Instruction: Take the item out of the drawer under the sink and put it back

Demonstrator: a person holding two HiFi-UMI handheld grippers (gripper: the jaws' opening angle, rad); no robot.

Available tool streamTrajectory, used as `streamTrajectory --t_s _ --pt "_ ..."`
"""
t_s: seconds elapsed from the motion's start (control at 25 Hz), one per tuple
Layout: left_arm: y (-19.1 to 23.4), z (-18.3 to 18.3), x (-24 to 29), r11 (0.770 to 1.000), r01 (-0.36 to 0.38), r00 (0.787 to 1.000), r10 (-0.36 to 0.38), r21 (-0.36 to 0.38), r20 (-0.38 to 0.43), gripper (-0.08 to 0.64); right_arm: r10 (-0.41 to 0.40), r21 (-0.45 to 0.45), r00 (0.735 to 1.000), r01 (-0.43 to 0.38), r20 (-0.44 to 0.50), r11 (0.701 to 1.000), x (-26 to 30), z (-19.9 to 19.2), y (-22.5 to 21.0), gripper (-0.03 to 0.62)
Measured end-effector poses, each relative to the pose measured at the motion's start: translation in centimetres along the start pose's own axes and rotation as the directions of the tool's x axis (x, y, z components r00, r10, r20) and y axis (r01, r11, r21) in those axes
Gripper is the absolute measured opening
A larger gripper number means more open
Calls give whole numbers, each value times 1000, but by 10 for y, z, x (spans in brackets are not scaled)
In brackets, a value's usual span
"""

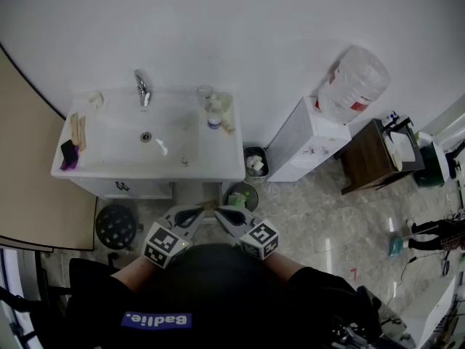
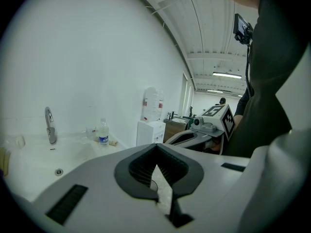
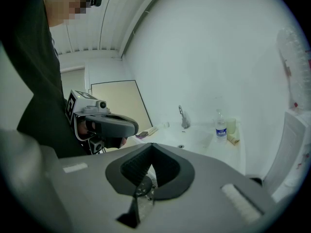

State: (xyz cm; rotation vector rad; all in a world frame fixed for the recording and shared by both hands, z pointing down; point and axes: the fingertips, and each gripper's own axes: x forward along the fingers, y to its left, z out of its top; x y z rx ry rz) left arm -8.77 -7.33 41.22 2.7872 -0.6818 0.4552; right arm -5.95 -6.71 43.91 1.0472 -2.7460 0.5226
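Left gripper [image 1: 201, 209]: was held close to the person's body, in front of the sink; its jaws were pressed together with nothing between them.
Right gripper [image 1: 219, 211]: was just beside the left one, with their tips nearly meeting; its jaws were also together and empty.
Own views: each gripper's view showed the other one alongside, its marker cube toward the person.
Sink [image 1: 123, 142]: was a white basin set in a white counter against the wall, with a tap [image 1: 142, 89] at the back.
Drawer [image 1: 123, 187]: showed its white front just under the counter's front edge, ahead of both grippers and touched by neither.
Item: was not seen in any view, so whether it lay in the drawer could not be told.
Bottle [image 1: 213, 115]: stood upright on the counter right of the basin, among a few small things.
Purple thing [image 1: 69, 158]: lay at the counter's left end.
Bin [image 1: 255, 162]: stood on the floor between the sink unit and the dispenser.
Dispenser [image 1: 305, 140]: was a white box right of the sink, with a jug [image 1: 356, 82] on top.
Basket [image 1: 116, 226]: was dark and round, on the floor below the sink's left side.
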Motion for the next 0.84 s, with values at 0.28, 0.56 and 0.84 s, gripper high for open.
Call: streamTrajectory --t_s 0.28,0.56,0.84 --pt "1 3 1 1000 3 1000 -3 9 -1 6 0 -4 1000 0 -7 1000 -1 2 -2 2" --pt "-2 6 1 1000 14 1000 -14 24 -8 6 -1 -9 1000 1 -14 1000 -3 4 -2 2" --pt "-14 5 -2 1000 21 1000 -20 16 -15 6 -2 -3 1000 2 -27 1000 -13 -1 4 2"
